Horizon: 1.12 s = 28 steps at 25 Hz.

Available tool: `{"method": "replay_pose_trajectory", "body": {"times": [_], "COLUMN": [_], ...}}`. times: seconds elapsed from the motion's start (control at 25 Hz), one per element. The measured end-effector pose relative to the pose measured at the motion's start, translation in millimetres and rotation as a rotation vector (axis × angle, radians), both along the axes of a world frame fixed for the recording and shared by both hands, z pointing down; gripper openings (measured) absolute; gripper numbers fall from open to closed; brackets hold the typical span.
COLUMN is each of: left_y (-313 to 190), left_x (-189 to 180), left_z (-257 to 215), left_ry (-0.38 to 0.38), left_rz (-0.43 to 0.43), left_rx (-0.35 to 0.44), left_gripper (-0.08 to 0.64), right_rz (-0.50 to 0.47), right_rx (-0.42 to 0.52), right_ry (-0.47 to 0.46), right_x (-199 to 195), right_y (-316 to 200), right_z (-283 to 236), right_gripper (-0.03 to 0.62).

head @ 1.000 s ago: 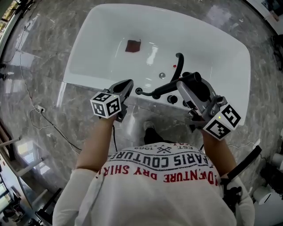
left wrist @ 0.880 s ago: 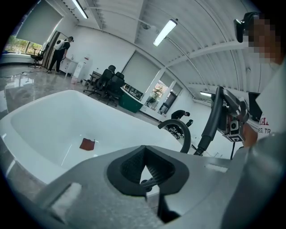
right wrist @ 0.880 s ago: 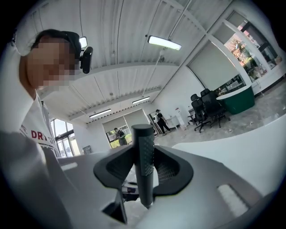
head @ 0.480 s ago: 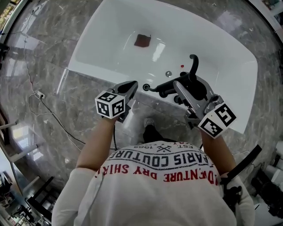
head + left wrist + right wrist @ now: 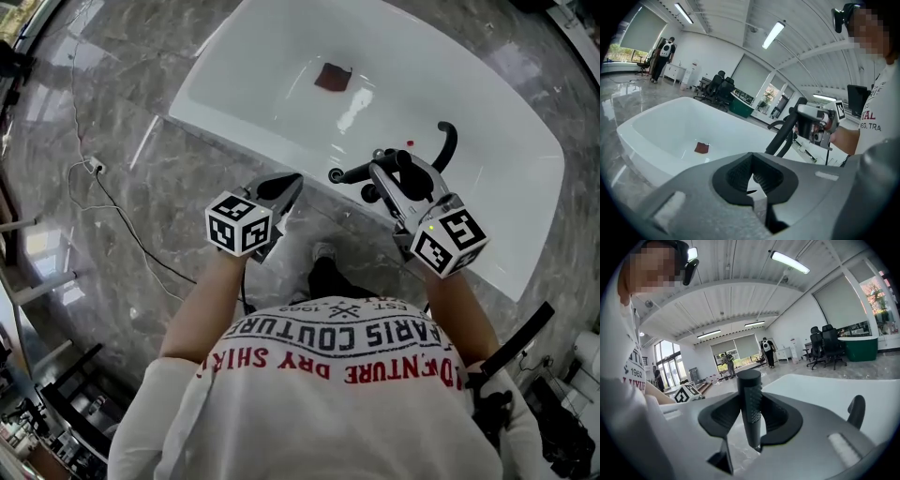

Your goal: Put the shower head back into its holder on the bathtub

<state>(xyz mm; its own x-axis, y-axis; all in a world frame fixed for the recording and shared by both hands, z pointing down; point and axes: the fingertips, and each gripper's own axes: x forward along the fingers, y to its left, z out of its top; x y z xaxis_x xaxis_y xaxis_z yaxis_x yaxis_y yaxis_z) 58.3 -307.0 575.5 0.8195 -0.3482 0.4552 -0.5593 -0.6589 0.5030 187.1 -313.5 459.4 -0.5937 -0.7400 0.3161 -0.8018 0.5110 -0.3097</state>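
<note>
Right gripper [image 5: 752, 416] is clamped on the shower head [image 5: 352, 172], with the pads on the black knurled handle, which stands upright between them. Left gripper [image 5: 289, 185] has its jaws fully closed with nothing in them, and hangs just outside the bathtub [image 5: 234, 131] near rim.

The shower head is held over the near rim, towards the right end and close to the curved black faucet spout [image 5: 445, 145]. I can't pick the holder out among the black fittings there.

Handling, my read:
- The body is rigid, so it won't flex or crush.
- The knurling gives bite. Any smooth part is probably slippery, so keep the grip on the knurled band.
- It's likely head-heavy and may want to pivot in the pads.
- A hose could tug, but none is clearly visible.
</note>
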Motion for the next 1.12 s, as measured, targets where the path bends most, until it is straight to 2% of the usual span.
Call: {"method": "replay_pose_trajectory", "body": {"times": [0.28,0.64,0.96,1.12], "left_y": [5.6,23.5,43.7,50.6], "left_x": [-29.9,-60.2,-100.9,-115.4], "left_z": [-28.1,-54.7,-52.6,-53.1], "left_ry": [0.059,0.103,0.088,0.084], "left_rz": [-0.038,-0.073,-0.136,-0.156], "left_rx": [-0.004,0.004,-0.007,-0.015], "left_gripper": [0.000,0.000,0.000,0.001], "right_rz": [-0.022,0.017,0.068,0.073], "right_rx": [-0.030,-0.149,-0.225,-0.233], "right_ry": [0.097,0.171,0.223,0.246], "right_x": [-18.4,-21.6,-24.6,-29.2], "right_y": [-9.8,-16.2,-19.7,-17.3], "right_z": [35.9,98.5,149.9,159.0], "right_gripper": [0.140,0.140,0.140,0.140]}}
